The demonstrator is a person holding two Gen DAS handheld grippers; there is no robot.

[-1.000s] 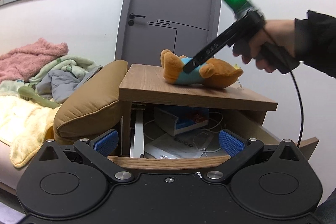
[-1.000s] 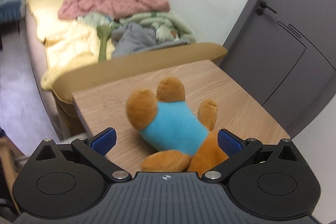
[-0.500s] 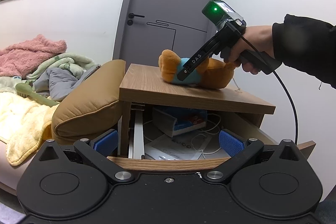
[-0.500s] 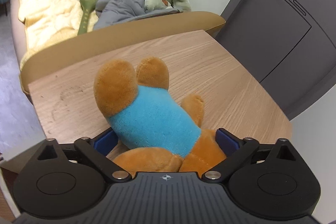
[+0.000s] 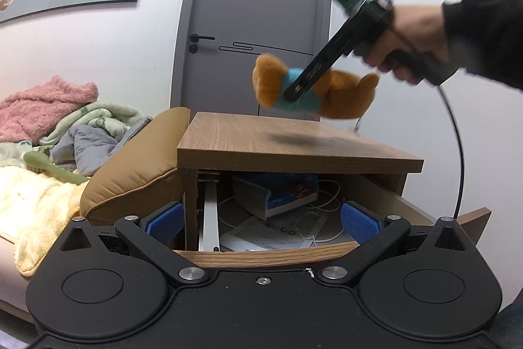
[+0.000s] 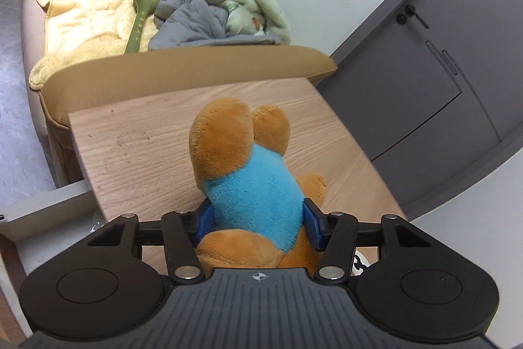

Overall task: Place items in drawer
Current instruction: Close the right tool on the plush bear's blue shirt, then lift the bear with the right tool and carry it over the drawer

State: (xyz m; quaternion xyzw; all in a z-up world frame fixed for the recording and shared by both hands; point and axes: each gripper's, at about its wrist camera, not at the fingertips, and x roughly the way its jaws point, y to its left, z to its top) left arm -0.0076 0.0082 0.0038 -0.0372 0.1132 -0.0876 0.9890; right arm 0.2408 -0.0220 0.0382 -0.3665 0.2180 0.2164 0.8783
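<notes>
Plush (image 6: 253,182) clamped at the blue midriff by right gripper (image 6: 258,223), clear above nightstand (image 5: 261,136), left gripper (image 5: 261,219) spread wide at open drawer (image 5: 271,255): soft waist could squirm loose, or snag the clutter and cables inside.

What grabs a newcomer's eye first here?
The orange plush toy in a blue shirt, clamped in the right gripper and hanging in the air above the wooden nightstand. Below, the open drawer shows a book and white cables, with the left gripper open before it.
</notes>
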